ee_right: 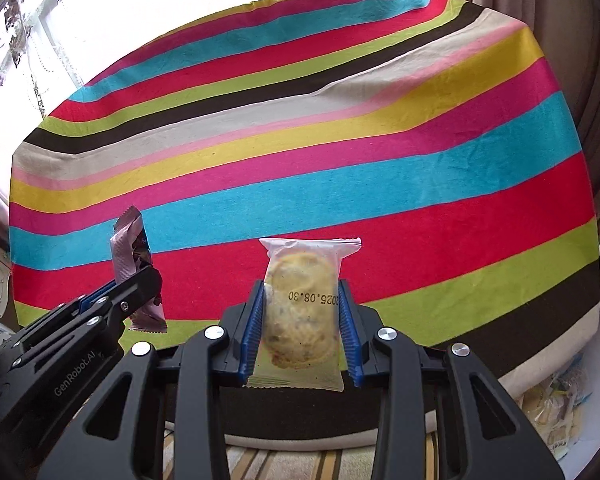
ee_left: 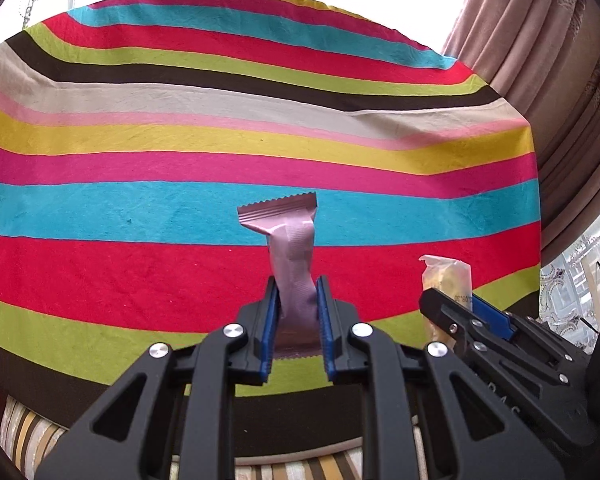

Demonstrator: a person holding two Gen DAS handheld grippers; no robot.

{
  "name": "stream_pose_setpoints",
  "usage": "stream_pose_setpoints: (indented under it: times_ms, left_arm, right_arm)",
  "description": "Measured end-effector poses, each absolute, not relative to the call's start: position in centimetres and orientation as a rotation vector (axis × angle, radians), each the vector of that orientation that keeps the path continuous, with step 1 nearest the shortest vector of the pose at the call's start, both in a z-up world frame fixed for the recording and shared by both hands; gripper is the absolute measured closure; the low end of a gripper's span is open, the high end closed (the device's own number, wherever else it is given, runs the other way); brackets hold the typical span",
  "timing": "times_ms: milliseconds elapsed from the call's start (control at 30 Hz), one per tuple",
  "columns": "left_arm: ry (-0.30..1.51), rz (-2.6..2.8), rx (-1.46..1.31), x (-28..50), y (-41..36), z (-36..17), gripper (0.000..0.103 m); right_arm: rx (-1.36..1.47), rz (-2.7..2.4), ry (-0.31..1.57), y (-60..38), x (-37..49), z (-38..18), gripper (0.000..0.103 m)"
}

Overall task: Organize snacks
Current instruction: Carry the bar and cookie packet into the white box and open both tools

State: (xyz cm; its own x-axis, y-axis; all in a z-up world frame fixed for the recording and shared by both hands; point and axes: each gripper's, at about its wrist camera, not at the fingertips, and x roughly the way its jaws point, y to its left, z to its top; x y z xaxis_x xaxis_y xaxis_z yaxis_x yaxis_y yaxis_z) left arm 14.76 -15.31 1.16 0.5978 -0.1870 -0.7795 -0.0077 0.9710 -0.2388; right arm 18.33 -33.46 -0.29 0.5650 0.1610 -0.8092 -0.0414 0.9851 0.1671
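**Two snacks held above the striped worktop**

Nearest, left wrist view: the left claw (ee_left: 298,300) was closed tight on a pink snack bar (ee_left: 292,256), its blue pads pinching the lower half of the wrapper. The bar stood nearly upright and slightly twisted, its serrated top end well clear of the cloth below.

Nearest, right wrist view: the right claw (ee_right: 302,304) was closed partway on a cookie packet (ee_right: 302,308), the pads pressing both sides of the clear wrapper. The packet stood upright with a printed date reading upside down across its middle; a round cookie showed through the film.

Beside each: the two claws hung close together, side by side, each visible in the other's view. The cookie packet appeared at the right of the left wrist view, the snack bar at the left of the right wrist view.

Beyond: a worktop (ee_left: 140,208) covered by a cloth in red, blue, green, yellow, pink, cream and brown stripes.

Farthest: a brown curtain (ee_left: 540,40) at the right and a bright window (ee_right: 40,40) behind the worktop.
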Motion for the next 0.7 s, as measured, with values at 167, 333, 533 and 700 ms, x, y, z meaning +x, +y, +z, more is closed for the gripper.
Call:
stream_pose_setpoints:
  times_ms: [167,333,533,700]
  left_arm:
    - [0.936,-0.136,-0.175,13.5,-18.0,1.7,0.084]
    - [0.941,-0.187,-0.119,12.2,-21.0,2.2,0.084]
    - [0.935,-0.265,-0.051,10.5,-25.2,2.8,0.084]
    - [0.934,-0.346,-0.009,8.8,-28.7,3.3,0.084]
  right_arm:
    - [0.159,0.108,0.949,-35.7,16.3,0.4,0.068]
    - [0.189,0.088,0.941,-38.3,14.3,0.8,0.068]
    - [0.241,0.050,0.926,-42.5,11.6,1.2,0.068]
    - [0.279,-0.003,0.911,-46.8,9.1,1.5,0.068]
